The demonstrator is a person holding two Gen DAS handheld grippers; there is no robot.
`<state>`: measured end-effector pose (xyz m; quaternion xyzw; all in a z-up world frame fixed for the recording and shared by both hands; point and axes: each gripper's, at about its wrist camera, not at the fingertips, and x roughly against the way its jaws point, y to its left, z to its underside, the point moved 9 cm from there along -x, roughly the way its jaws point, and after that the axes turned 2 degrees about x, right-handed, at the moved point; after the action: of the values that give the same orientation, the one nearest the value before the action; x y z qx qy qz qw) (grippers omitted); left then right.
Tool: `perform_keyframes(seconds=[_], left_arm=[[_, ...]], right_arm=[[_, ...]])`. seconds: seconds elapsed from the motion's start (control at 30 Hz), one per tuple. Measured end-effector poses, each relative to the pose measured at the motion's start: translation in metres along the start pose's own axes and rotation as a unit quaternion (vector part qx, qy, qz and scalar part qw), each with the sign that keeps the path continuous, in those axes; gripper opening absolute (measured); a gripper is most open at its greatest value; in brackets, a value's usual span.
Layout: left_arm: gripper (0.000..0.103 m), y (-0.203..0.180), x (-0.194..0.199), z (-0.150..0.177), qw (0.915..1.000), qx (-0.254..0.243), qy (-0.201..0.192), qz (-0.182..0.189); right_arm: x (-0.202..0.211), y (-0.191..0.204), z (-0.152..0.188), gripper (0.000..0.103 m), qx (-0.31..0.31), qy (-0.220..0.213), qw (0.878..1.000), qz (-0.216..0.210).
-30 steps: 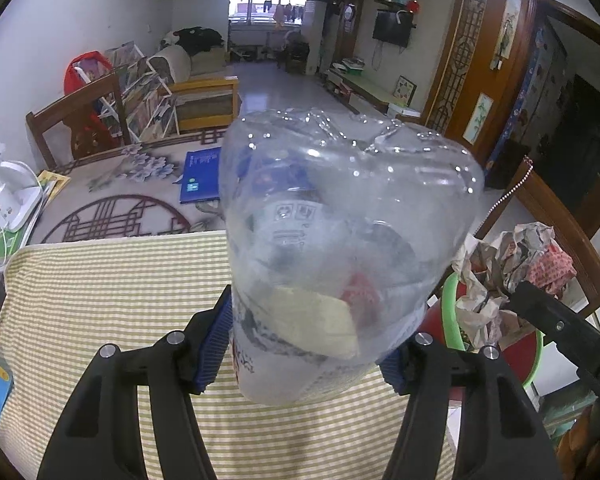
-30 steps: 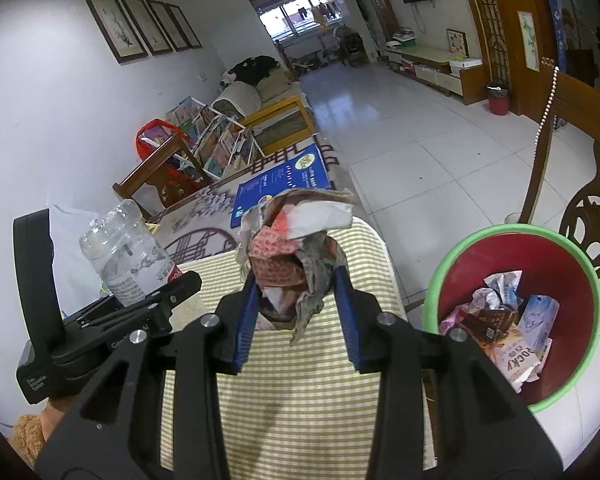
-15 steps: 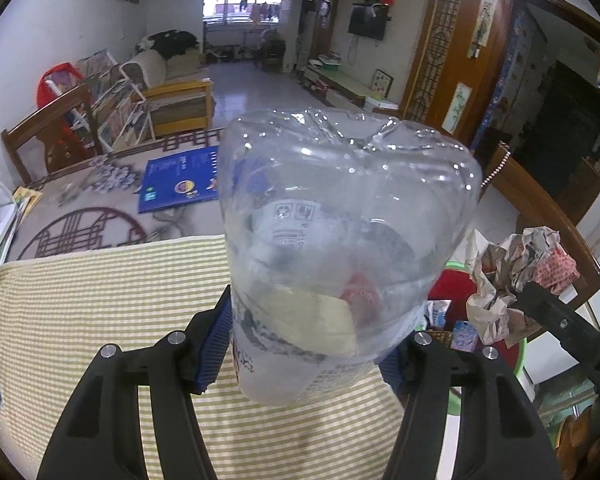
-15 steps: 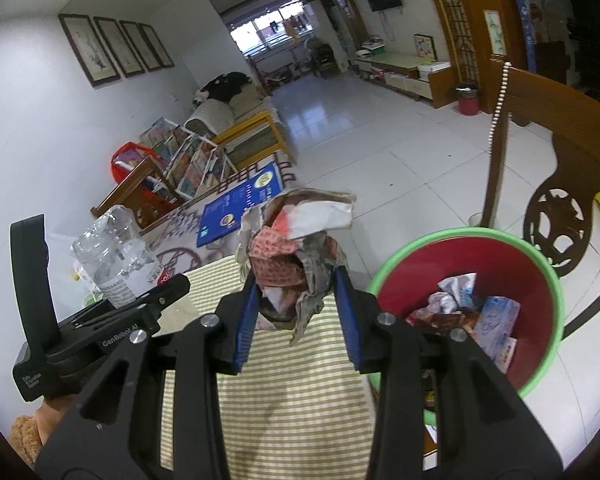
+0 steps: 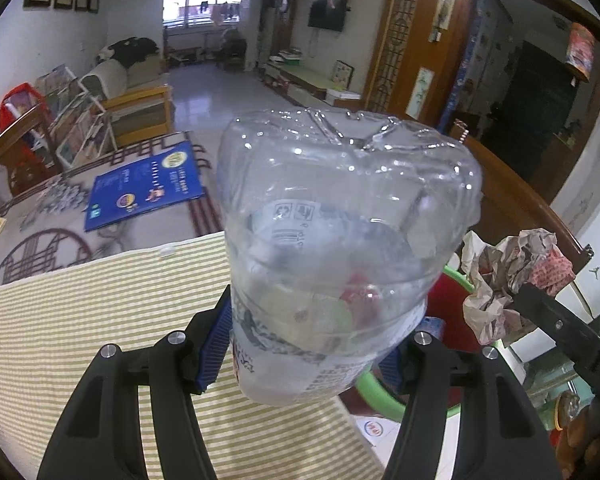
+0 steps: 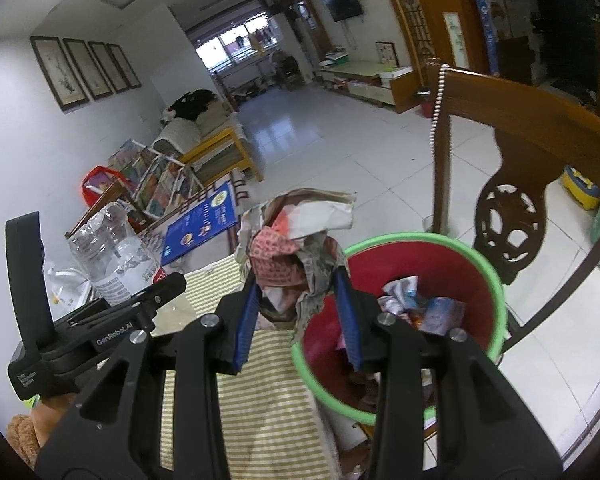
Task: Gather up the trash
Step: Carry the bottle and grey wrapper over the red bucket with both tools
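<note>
Gripping clear bottle (image 5: 340,256) in left gripper (image 5: 316,336), crumpled paper (image 6: 296,256) in right gripper (image 6: 296,320), bin (image 6: 496,280) below

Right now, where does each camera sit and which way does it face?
Left wrist: sits on the left gripper, looking along its fingers at the clamped plastic bottle, the striped table and the living room beyond; its own fingers show, and the right gripper's tip at right.
Right wrist: sits on the right gripper, looking past the crumpled paper into the red bin; its own fingers show, the left gripper at left.
Shared: bottle, paper, bin, table, blue poster.
</note>
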<state>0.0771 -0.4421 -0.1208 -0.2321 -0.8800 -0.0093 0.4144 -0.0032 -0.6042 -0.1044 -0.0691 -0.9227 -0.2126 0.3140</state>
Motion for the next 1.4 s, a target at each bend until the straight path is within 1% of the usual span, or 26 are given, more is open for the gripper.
perform_keyframes(seconds=[0.1,0.33,0.47,0.6,0.77,1.13,1.4], left_arm=[[0.059,-0.011,-0.005,0.001,0.9999,-0.005,0.005,0.010],[0.059,-0.036,-0.017,0.002,0.9994,-0.015,0.018,0.024],[0.059,-0.046,-0.026,0.005,0.9988,-0.019,0.030,0.033],[0.059,-0.060,-0.036,0.009,0.9974,-0.022,0.046,0.050],[0.059,-0.074,-0.045,0.013,0.9959,-0.031,0.058,0.062],[0.059,-0.083,-0.071,0.019,0.9925,-0.036,0.089,0.075],[0.059,-0.085,-0.090,0.027,0.9889,-0.037,0.115,0.086]], right_arm=[[0.004,-0.015,-0.004,0.036,0.003,-0.005,1.000,0.019],[0.013,-0.052,-0.013,0.036,-0.014,-0.014,0.999,0.047],[0.011,-0.065,-0.012,0.036,-0.020,-0.009,0.998,0.057],[0.008,-0.076,-0.011,0.036,-0.026,-0.004,0.998,0.062],[0.003,-0.082,-0.010,0.036,-0.033,0.003,0.997,0.066],[-0.004,-0.095,-0.007,0.036,-0.043,0.015,0.996,0.071],[-0.016,-0.099,-0.004,0.036,-0.037,0.033,0.996,0.080]])
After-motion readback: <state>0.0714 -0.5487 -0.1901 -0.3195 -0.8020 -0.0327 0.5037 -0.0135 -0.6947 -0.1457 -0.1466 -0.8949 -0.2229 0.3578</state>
